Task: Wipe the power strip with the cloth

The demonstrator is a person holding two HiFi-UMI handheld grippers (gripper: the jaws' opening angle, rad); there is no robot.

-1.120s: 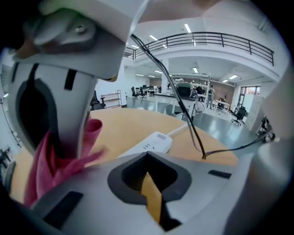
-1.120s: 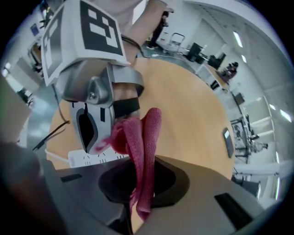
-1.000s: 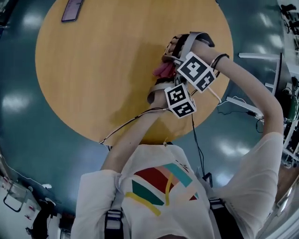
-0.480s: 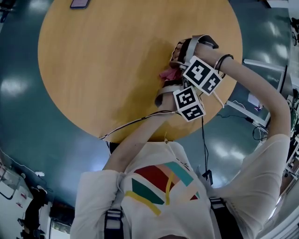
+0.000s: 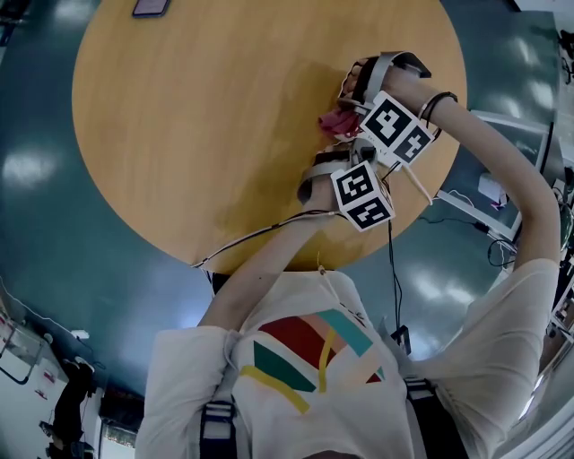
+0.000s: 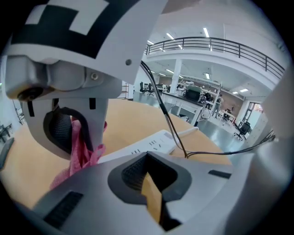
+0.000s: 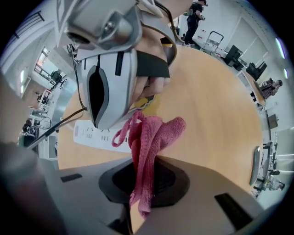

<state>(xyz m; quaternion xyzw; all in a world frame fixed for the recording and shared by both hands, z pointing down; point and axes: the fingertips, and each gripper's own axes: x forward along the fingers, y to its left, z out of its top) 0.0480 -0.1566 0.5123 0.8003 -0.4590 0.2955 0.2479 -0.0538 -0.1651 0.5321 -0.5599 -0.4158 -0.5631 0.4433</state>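
Round wooden table (image 5: pixel 197 134) on a glossy teal floor (image 5: pixel 45 224). Near its 3 o'clock edge, the right gripper (image 7: pixel 138 183) pinches a pink cloth (image 7: pixel 149 137). The left gripper (image 6: pixel 149 181), jaws closed on nothing, is beside it. The white power strip (image 6: pixel 147 147) lies just ahead. Bare wood stretches toward 9 o'clock, and a dark phone (image 5: pixel 151 7) lies at the 11 o'clock rim.

Open lab hall (mezzanine railing (image 6: pixel 216 43) overhead), equipment-laden workbenches (image 6: pixel 195 94), glossy teal floor (image 5: pixel 45 224).
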